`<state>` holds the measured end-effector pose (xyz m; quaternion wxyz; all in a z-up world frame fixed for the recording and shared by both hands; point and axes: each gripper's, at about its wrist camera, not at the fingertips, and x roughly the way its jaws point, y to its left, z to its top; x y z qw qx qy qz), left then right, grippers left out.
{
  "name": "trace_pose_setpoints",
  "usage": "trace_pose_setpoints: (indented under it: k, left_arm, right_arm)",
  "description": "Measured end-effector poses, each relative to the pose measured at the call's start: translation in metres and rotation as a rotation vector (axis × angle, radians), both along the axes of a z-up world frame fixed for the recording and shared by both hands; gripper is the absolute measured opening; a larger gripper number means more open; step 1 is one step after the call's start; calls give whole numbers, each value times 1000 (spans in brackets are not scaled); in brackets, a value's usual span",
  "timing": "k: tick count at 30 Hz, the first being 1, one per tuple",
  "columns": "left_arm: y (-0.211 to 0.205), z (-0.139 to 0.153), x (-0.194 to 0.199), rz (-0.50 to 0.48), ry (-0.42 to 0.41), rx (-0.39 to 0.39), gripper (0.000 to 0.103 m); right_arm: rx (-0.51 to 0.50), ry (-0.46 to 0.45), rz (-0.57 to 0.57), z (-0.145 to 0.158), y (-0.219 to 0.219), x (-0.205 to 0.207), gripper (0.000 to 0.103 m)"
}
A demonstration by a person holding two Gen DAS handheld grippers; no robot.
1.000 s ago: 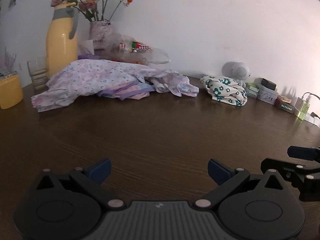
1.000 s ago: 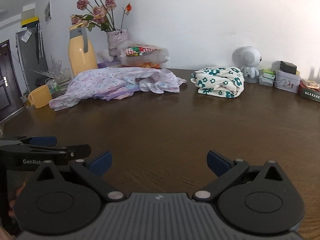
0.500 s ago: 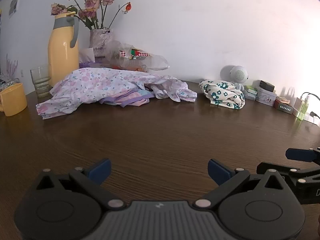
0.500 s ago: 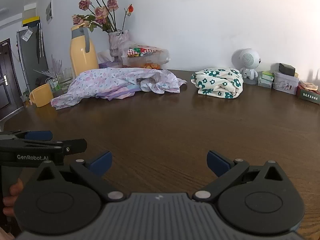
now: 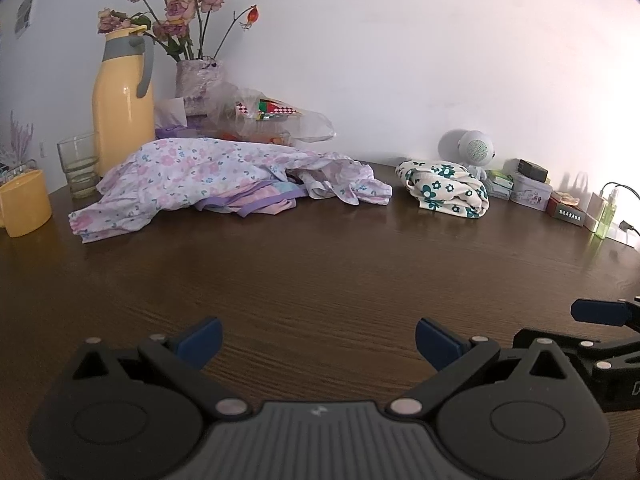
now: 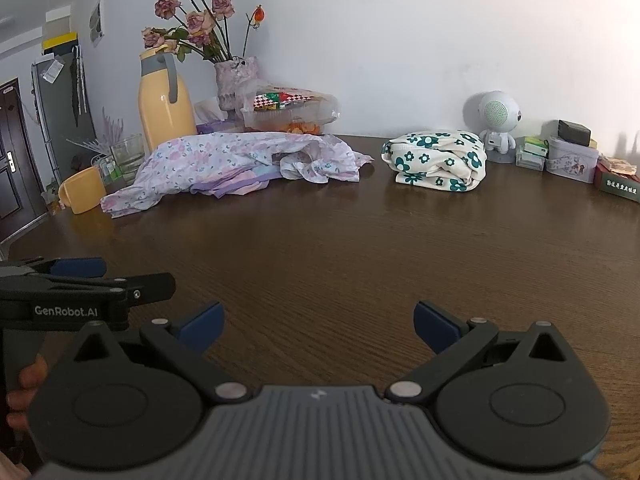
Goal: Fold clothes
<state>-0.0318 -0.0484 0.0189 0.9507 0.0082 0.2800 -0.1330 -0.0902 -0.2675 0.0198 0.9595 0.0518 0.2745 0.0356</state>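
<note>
Two claws hover low over your dark wooden desk point(image 5: 320, 272), both spread wide and holding nothing: your left claw point(image 5: 318, 336) and your right claw point(image 6: 318, 322). Far ahead by the wall, a loose pile of lilac floral clothes point(image 5: 208, 176) lies unfolded. To its right, apart from it, sits a folded cream garment with green flowers point(image 5: 444, 190). Only the right view shows your hand point(image 6: 24, 384) gripping the left claw's handle, plus a dark door point(image 6: 10, 156) at far left. Only the left view shows a green bottle point(image 5: 606, 216) at the desk's right edge. Since a second ago, both views have risen slightly, and the yellow thermos point(image 5: 122, 100) now shows in full.
</note>
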Motion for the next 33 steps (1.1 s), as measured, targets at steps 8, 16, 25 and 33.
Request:
trace_pose_setpoints:
  k: [8,16,25,33]
  left_arm:
    - [-2,0,1,-11,-4,6,103]
    - [-3,0,1,-21,-2,10,103]
    - [-4,1,-2,-23,-20,18,103]
    - [-3,1,0,-21,-17,19,103]
  right_arm:
    - [6,17,-18,-4,0,1,103]
    - [5,22,-28,-5,0,0,103]
    - [8,22,-28,-5,0,1,103]
    - [9,25,-27,-6,1,0,103]
